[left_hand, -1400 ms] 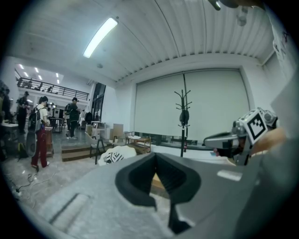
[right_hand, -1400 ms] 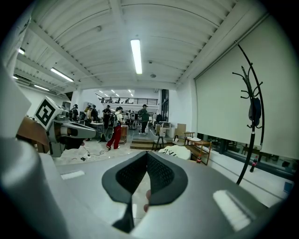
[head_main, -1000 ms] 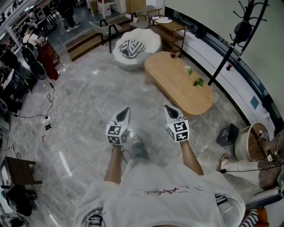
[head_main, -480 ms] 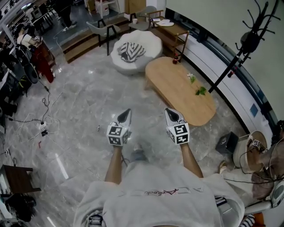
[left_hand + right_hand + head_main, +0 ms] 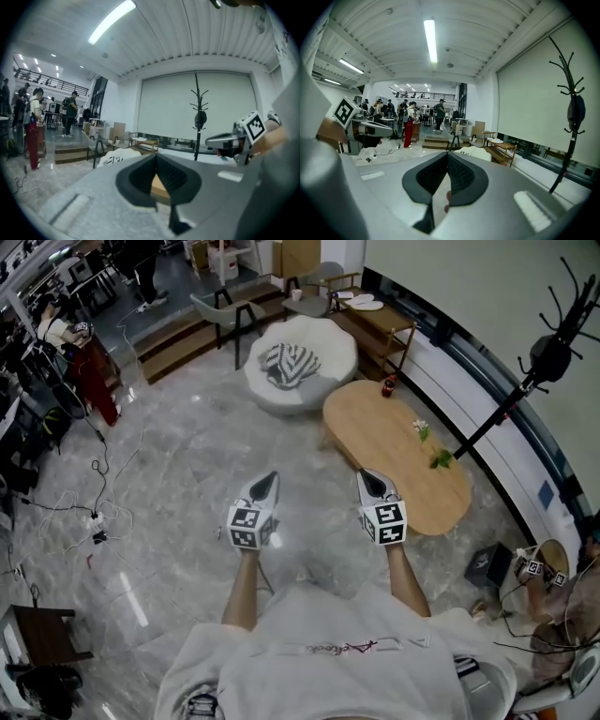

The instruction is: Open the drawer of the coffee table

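The coffee table is long and oval, with round ends and a smooth top of light wood. It stands on the grey shiny floor, to the right and a bit farther off than the tongs. From above only its top shows – the drawer cannot be seen. A small dark red bottle stands upright near the far end of the top. A little plant with white flowers and green leaves sits nearer the middle, by the right edge.

The left tongs are closed, tips together, with nothing in them. The right tongs are closed and empty too – they are held up in the air, close to the near left edge of the coffee table. A white round seat with a striped cloth sits past the far end.
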